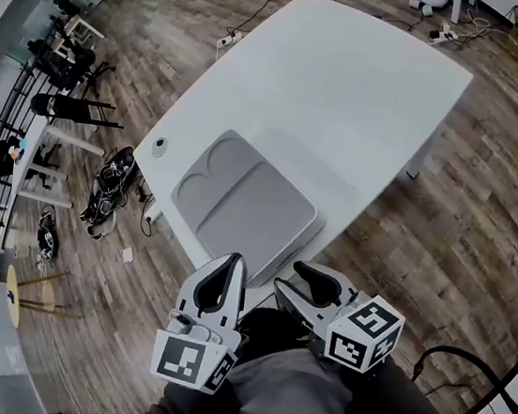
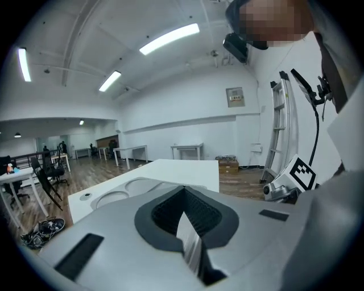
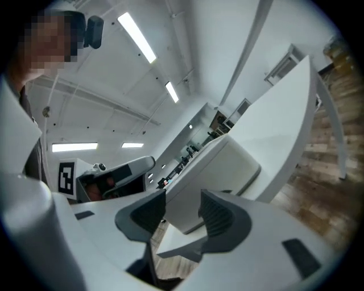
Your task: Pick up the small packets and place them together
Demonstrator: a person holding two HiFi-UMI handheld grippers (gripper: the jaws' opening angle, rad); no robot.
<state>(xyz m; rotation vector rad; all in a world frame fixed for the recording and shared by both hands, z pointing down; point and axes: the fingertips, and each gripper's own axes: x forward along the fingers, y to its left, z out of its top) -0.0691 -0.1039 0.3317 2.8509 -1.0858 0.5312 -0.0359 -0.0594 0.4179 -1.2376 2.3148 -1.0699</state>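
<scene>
No small packets show in any view, so their place cannot be told. Just ahead of the fingertips a grey tray (image 1: 240, 204) lies on the white table (image 1: 370, 83). The left gripper (image 1: 229, 264) is closed and empty, and the right gripper (image 1: 305, 285) stands parted and empty. Picking looks not yet begun. Next, the 2 grippers likely need to locate a packet.

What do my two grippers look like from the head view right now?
The left gripper and the right gripper both have pale grey bodies and curved jaws lined with ribbed black pads. Each carries a marker cube, white with black square patterns.
</scene>
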